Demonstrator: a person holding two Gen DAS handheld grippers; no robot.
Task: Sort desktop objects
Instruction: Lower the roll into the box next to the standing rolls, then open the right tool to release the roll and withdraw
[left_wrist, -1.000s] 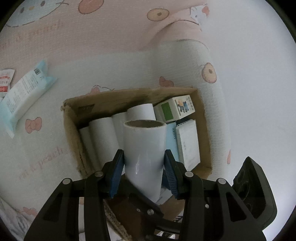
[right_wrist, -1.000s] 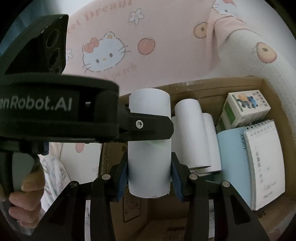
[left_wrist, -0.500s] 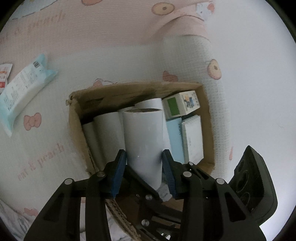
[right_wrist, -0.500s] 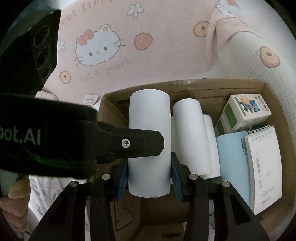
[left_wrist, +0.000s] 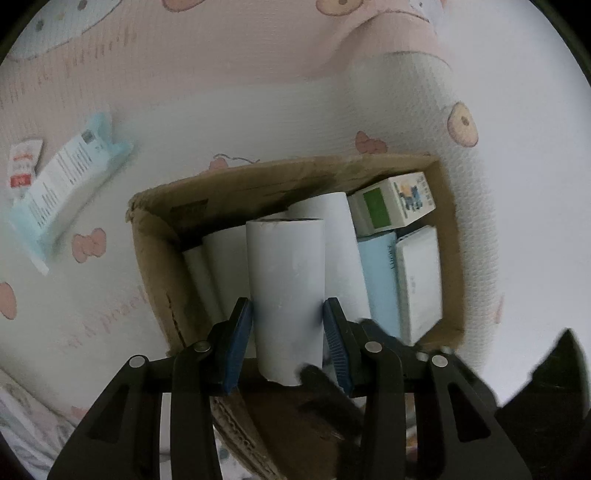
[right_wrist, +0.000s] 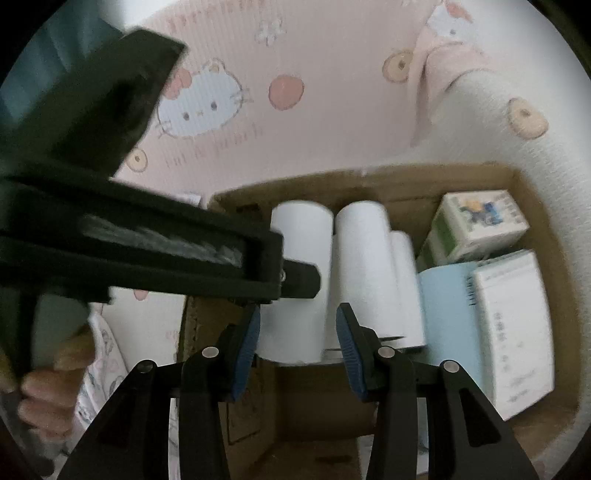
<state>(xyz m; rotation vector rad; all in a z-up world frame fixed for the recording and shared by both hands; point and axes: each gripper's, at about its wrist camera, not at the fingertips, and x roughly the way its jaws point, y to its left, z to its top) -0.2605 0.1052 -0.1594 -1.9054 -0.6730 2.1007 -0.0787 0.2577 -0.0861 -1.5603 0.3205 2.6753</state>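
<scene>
Since the earlier frames the right tongs (right_wrist: 299, 339) have been drawn back from the white roll (left_wrist: 286, 280). A gap is now seen between its right pad and the roll's side, where before both pads lay against it. The box has slid a little lower and to the right in the left view.

Tongs: the left tongs (left_wrist: 288, 332) are closed on the roll near its lower end, with both blue pads against its sides. The right tongs are held at a middling width with nothing pressed between them.

Place of the roll: it is held over the left half of the cardboard box (left_wrist: 280, 170), above the other white rolls (right_wrist: 364, 266) lying there. The right half of the box is taken by a small carton (left_wrist: 391, 203), a blue notebook (left_wrist: 382, 273) and a white notepad (left_wrist: 421, 280).

Governing relation: the roll's long axis runs straight out along the left tongs, towards the box's far wall. It lies roughly parallel to the stored rolls. No turn is judged necessary, only a descent into the box's left half.

Nearer hand: the left, which alone carries the roll. The right is judged to be clear of the path.

Risk noted: the held roll may settle on top of the stored rolls and not beside them.
</scene>
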